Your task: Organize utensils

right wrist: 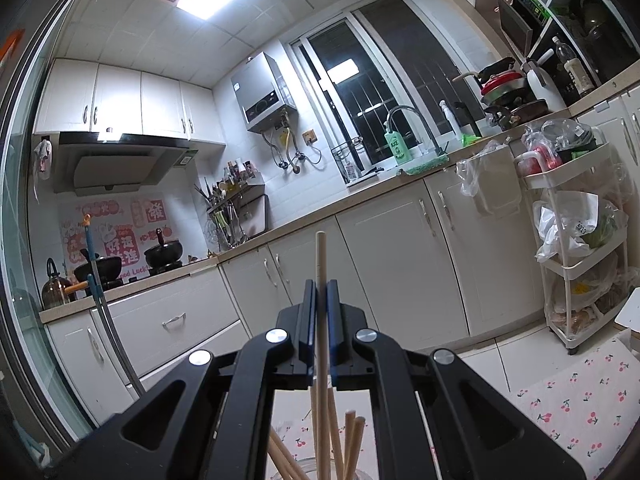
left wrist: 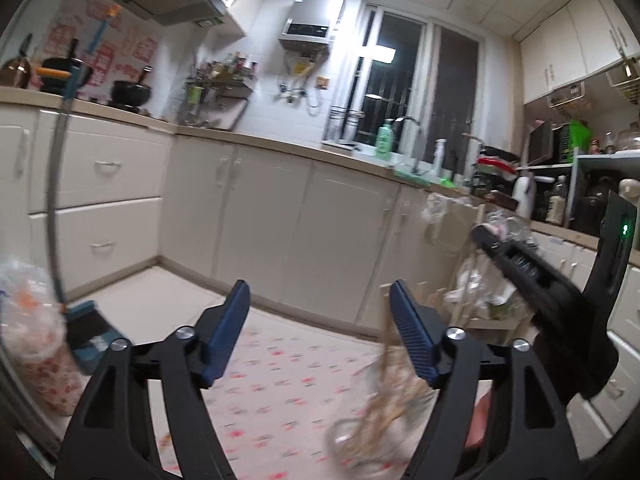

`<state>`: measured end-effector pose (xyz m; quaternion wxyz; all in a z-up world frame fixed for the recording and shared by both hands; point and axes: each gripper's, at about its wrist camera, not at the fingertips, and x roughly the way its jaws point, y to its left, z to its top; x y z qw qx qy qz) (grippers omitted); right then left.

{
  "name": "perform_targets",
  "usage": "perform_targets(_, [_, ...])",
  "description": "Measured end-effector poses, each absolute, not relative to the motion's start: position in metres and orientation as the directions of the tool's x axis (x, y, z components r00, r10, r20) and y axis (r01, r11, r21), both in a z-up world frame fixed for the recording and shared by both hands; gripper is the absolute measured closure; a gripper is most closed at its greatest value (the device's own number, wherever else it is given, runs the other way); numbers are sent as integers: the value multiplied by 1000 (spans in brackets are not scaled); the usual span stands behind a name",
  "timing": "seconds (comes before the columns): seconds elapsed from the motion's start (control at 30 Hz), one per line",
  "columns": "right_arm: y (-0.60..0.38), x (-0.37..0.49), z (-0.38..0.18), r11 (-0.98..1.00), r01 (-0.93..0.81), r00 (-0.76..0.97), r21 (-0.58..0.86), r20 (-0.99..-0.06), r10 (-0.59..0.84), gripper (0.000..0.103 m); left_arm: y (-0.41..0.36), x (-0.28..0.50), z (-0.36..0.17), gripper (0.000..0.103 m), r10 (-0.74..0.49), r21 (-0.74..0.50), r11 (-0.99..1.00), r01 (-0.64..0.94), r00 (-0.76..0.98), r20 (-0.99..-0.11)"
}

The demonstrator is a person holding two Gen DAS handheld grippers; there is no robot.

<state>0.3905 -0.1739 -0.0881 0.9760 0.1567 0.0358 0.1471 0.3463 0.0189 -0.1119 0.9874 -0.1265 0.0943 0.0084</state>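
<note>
In the right wrist view my right gripper (right wrist: pixel 321 286) is shut on one pale wooden chopstick (right wrist: pixel 321 256) that stands upright between the pads. Several more chopsticks (right wrist: pixel 352 436) stand below it in a clear glass jar (right wrist: pixel 304 466) on the cherry-print cloth. In the left wrist view my left gripper (left wrist: pixel 318 296) is open and empty, raised above the cloth. The jar of chopsticks (left wrist: pixel 384 412) shows blurred beside its right finger. The right gripper's black body (left wrist: pixel 560 296) is at the right, above the jar.
White kitchen cabinets (left wrist: pixel 280 220) and a counter with a sink (right wrist: pixel 424 160) run across the background. A white trolley (right wrist: pixel 576 240) full of bags stands at the right. A mop handle (right wrist: pixel 100 292) leans at the left. A patterned bag (left wrist: pixel 36 340) sits at the far left.
</note>
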Motion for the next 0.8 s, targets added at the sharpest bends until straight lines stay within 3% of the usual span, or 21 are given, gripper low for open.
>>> perform_targets(0.33, [-150, 370, -106, 936, -283, 943, 207, -116, 311, 95, 66, 326, -127, 27, 66, -262, 954, -145, 955, -289])
perform_targets(0.4, [-151, 364, -108, 939, -275, 942, 205, -136, 306, 75, 68, 321, -123, 25, 62, -265, 954, -143, 955, -290])
perform_targets(0.57, [-158, 333, -105, 949, -259, 936, 181, -195, 293, 69, 69, 306, -112, 21, 63, -259, 955, -145, 952, -301])
perform_targets(0.7, [-172, 296, -98, 966, -172, 934, 192, -282, 222, 39, 63, 287, -99, 16, 45, -227, 965, -132, 935, -351])
perform_targets(0.8, [-180, 262, -91, 981, -92, 917, 173, -369, 152, 22, 55, 273, -89, 13, 37, -210, 969, -131, 916, -398])
